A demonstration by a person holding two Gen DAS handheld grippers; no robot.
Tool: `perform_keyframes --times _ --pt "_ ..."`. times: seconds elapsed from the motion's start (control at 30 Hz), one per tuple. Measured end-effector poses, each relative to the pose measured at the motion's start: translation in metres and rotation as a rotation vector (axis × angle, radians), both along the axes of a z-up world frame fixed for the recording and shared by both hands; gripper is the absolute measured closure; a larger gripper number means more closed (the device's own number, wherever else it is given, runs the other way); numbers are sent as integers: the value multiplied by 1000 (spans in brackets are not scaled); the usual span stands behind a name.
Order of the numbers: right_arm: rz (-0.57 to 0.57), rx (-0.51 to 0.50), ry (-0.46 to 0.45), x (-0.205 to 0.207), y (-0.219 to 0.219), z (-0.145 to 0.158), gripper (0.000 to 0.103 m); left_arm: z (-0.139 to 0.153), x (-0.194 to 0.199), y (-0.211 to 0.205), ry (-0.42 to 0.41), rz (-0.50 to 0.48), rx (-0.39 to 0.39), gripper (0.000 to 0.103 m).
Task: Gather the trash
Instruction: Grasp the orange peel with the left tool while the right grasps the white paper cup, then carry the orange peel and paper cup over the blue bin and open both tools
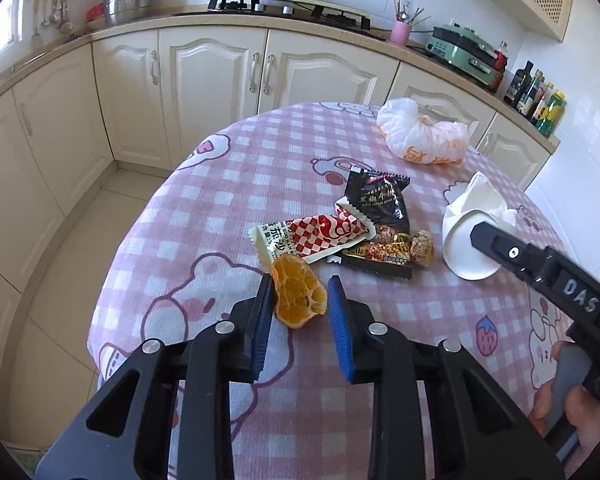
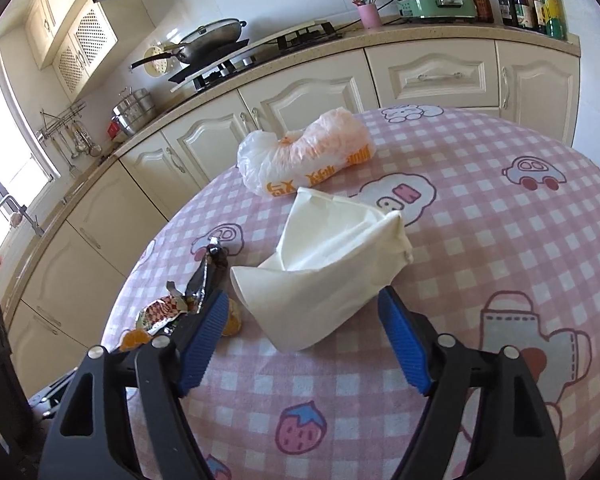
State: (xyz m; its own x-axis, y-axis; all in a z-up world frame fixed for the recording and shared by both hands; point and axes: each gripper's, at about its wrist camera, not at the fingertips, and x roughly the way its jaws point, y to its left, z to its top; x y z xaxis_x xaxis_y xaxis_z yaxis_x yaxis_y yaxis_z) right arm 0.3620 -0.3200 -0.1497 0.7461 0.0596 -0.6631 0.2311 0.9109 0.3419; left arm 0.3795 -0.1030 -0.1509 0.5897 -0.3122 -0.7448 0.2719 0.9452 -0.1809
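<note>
Showing peel (image 1: pixel 299 297) only left-side clearly.

orange peel (image 1: pixel 299 297), white cup (image 2: pixel 320 276), pink-and-white checked tablecloth (image 2: pixel 480 240), blue-padded tongs (image 1: pixel 300 314).

Snack wrappers (image 2: pixel 168 312) partly hidden behind right gripper (image 2: pixel 302 320).

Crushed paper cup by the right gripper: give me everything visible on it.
The crushed paper cup is white, looks like thin paper, flattened and creased, its rim end folded into points. It lies on its side on the pink checked tablecloth, round base toward the camera. The right gripper is open, blue pads either side of the base; contact cannot be told. The plastic bag lies just beyond it.
</note>
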Motion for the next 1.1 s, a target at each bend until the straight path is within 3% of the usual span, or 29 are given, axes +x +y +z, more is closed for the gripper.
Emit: perform_keyframes --times 0.07,0.13,0.17,0.2,0.3,0.77,1.1 --pt "18 2 -6 -1 0 0 59 3 -4 3 -16 5 -9 78" --pt "31 -25 -4 -1 4 1 71 7 -10 6 -27 6 -20 78" --pt "42 -30 -6 -1 6 1 83 9 -12 7 -31 6 -23 90" --pt "50 -38 -9 -3 8 2 87 11 -15 9 -36 7 -26 98" --pt "57 -67 -30 -9 11 6 93 17 -20 17 -44 14 -45 98" --pt "121 -99 -136 -59 32 38 94 46 -59 40 -109 40 -95 98" --pt "250 -115 -217 -83 88 74 94 68 -91 82 -175 108 -121 99"
